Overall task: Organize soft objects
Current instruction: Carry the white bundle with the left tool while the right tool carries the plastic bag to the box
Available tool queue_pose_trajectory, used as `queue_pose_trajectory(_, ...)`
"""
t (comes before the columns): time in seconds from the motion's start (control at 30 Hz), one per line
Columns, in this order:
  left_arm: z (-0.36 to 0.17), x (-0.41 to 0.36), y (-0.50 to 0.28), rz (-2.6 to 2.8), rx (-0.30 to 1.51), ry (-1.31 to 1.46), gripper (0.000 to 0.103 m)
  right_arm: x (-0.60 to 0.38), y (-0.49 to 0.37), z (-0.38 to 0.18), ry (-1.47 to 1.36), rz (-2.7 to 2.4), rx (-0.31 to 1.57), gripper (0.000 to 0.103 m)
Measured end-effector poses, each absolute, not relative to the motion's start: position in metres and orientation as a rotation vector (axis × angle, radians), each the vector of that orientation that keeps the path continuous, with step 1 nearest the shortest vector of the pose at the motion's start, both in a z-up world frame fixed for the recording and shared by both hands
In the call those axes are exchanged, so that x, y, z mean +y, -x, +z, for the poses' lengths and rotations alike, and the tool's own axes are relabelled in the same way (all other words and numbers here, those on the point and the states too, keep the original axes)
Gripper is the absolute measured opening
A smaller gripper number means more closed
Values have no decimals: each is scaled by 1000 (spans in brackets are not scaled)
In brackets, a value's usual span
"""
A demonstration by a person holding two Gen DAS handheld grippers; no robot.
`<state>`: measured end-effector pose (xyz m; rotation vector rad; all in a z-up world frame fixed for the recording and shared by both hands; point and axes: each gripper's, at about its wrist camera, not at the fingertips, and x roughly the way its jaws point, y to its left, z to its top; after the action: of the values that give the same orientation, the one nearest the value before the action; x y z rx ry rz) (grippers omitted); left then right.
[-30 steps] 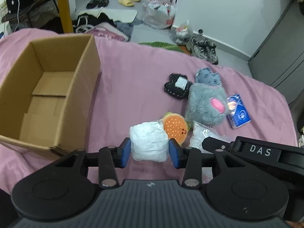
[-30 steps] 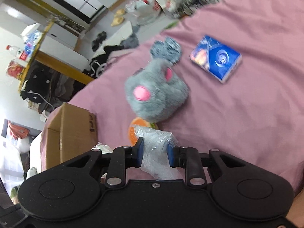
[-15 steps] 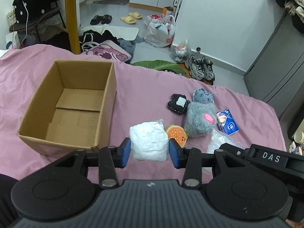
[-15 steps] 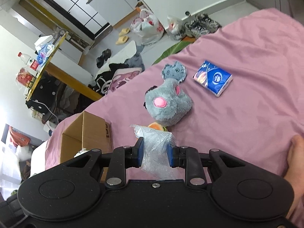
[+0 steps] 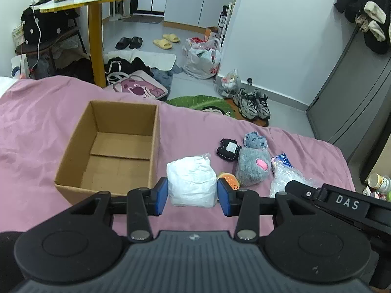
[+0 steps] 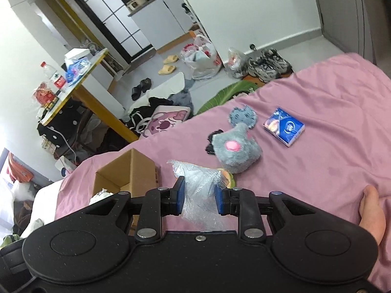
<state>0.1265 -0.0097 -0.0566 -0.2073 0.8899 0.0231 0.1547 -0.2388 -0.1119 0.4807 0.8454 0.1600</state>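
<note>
**Both claws loaded, held above the bed**

Left claw [image 5: 192,193] was clamped on a white crinkled bundle [image 5: 191,180] – blue pads pressed in on both sides, bundle lifted clear of the pink bedsheet [image 5: 44,112]. Right claw [image 6: 198,196] was closed on a clear plastic bag [image 6: 199,190], crumpled, its top sticking up past the pads; in the left wrist view the same bag [image 5: 286,178] showed just ahead of the right claw's black body.

Cardboard box [image 5: 110,146] sat open on the sheet, left of the white bundle and a bit further out. Nothing visible inside from the left wrist view. The right wrist view caught the box [image 6: 129,168] from the side, with something white near its lower edge – couldn't tell what, or whether in or beside it.

Remaining items were on the sheet to the right of the box:
- grey plush toy [image 6: 235,151] with a pink patch, lying near the middle
- burger-shaped plush [image 5: 228,179], orange, touching the grey plush on its near side, partly hidden behind the left claw's right pad
- small black stitched pouch [image 5: 227,149] with a white patch, just beyond the grey plush
- blue-grey felt patch [image 6: 243,117], touching the grey plush's far edge
- blue tissue pack [image 6: 284,126], apart from the plush, further right

A bare hand [image 6: 371,212] rested on the sheet at the right edge of the right wrist view.
</note>
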Motion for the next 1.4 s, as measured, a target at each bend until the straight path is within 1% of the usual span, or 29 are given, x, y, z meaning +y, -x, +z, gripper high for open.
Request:
queue_pose_trajectory(0.5,-29,32,-121,25,812,211,42,-201,-155,-73,-338,235,770,25)
queue_pose_trajectory(0.7,-24,45,-129,33,790,211,42,-175,-166,-62,-231,304,800,25)
queue_pose_trajectory(1.0,-27,70,-140,59,789,234,42,-136,-174,-54,-99,376,808,25)
queue_pose_trajectory(1.4,-47,102,-173,88,824,262,42,-113,-204,-61,-75,429,828,25)
